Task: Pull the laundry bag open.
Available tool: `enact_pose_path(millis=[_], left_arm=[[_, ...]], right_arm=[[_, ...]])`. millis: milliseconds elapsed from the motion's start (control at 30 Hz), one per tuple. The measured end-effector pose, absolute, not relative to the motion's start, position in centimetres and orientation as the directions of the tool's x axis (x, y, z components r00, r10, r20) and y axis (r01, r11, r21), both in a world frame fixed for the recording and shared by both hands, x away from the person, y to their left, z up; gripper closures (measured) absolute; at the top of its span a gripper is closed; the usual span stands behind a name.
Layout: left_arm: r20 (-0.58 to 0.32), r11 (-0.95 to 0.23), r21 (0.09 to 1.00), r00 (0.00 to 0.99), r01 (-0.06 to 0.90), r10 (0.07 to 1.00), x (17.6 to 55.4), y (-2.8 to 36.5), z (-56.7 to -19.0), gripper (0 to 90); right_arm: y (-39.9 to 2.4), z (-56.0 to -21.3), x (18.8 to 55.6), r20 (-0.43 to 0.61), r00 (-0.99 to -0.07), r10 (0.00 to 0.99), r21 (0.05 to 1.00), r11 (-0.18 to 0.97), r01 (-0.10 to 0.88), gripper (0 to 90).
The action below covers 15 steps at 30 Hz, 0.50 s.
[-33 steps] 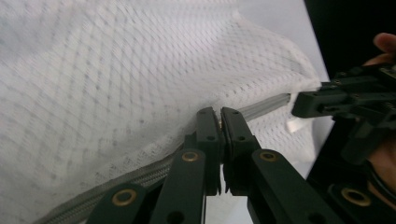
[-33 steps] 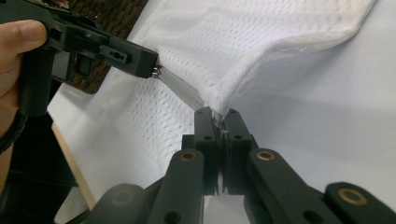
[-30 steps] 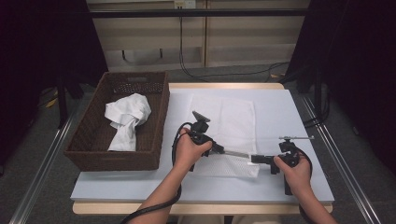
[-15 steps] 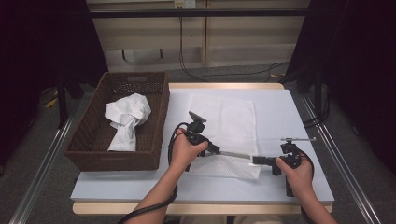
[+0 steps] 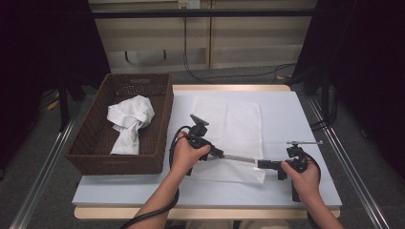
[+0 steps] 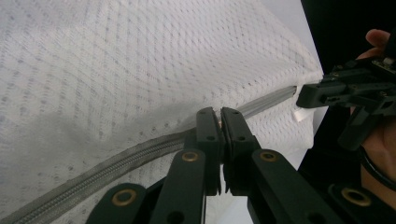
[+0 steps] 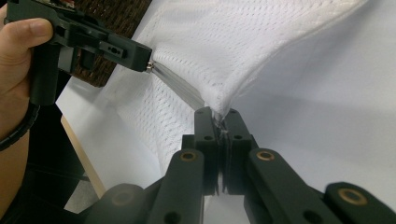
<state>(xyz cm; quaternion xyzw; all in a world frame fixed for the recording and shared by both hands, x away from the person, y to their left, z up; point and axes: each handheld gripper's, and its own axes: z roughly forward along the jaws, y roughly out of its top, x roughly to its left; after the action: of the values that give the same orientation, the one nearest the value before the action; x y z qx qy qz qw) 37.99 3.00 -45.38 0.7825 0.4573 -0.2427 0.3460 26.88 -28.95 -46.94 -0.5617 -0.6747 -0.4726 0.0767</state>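
With the left gripper (image 5: 217,153) and right gripper (image 5: 267,164) both clamped on the white mesh laundry bag's (image 5: 234,124) grey zipper edge (image 6: 116,161), we keep it taut and level.

My worktop (image 5: 296,124) is white with a pale wooden edge. On it I see a white mesh cloth (image 5: 234,129) spread mid-surface and a dark wicker basket (image 5: 95,143) at its left edge.

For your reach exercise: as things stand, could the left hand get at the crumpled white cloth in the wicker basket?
Probably not yet: the left tongs are shut on the mesh bag's zipper edge. Otherwise the open-topped basket sits right beside that hand.
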Motion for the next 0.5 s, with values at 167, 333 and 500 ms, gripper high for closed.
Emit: enact_pose_path(millis=[167, 333, 500], left_arm=[[-0.691, -0.349, 0.326, 0.474, 0.878, 0.546, 37.98, 3.02, -45.24, 87.2], [-0.691, -0.348, 0.324, 0.471, 0.880, 0.548, 37.91, 2.82, -45.24, 87.1], [-0.685, -0.345, 0.327, 0.472, 0.880, 0.556, 37.87, 2.81, -45.10, 87.1]], right_arm=[[-29.08, -46.98, 26.86, 0.644, -0.352, 0.679, 0.546, -0.086, 0.834, 87.8], [-29.23, -46.79, 26.60, 0.641, -0.357, 0.680, 0.551, -0.085, 0.830, 87.7], [-29.63, -46.77, 26.45, 0.630, -0.351, 0.692, 0.556, -0.087, 0.826, 87.7]])
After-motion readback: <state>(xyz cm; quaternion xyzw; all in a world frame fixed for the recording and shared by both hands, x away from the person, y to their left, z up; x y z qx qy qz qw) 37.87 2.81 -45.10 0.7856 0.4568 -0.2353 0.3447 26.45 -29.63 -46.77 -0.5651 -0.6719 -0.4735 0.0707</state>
